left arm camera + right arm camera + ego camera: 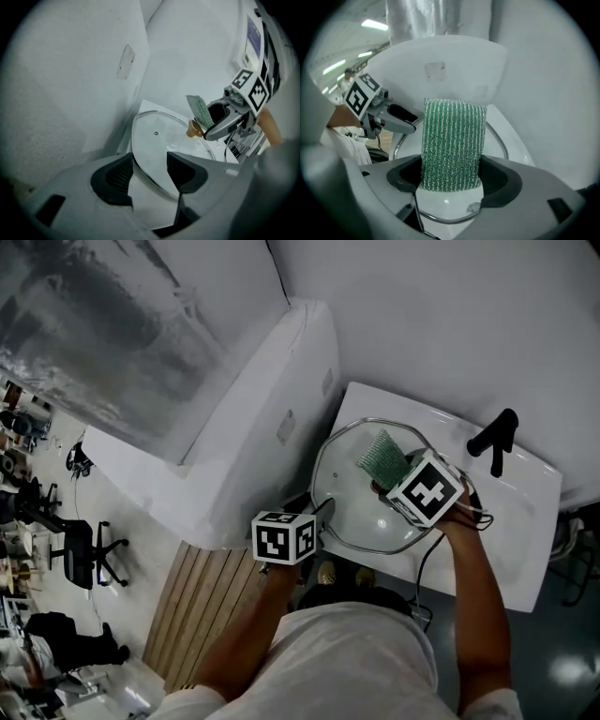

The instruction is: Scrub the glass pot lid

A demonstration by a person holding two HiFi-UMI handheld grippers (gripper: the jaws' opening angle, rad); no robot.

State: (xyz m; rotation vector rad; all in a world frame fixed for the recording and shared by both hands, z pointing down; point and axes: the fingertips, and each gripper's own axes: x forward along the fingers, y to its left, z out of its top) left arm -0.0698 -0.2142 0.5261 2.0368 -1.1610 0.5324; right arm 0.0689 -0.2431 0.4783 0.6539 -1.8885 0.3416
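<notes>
Shoulders in a white shirt [361, 652] fill the bottom of the head view, and both forearms reach up from them over a white sink [511, 521]. The glass pot lid [342, 474] is held above the sink's left end, its metal rim overhanging that edge. The left gripper [323, 512] meets the lid at its near-left rim. The right gripper [389, 476] sits over the lid's middle with a green scrub pad [382, 456] sticking out of it against the glass. A black faucet [494, 439] stands at the sink's far edge, apart from the lid.

In the left gripper view, the left gripper [149, 176] has its two dark pads closed on the lid's rim, which runs aslant between them. The lid [157, 140] stretches away, with a tan knob [194, 129] at its far side. Just beyond the knob, the right gripper [225, 117] carries the pad [200, 110].

In the right gripper view, the right gripper [450, 178] pinches the lower end of the pad [452, 138], which stands upright between the jaws. The lid [440, 208] lies beneath it, and the left gripper [396, 117] shows at the lid's left rim.
</notes>
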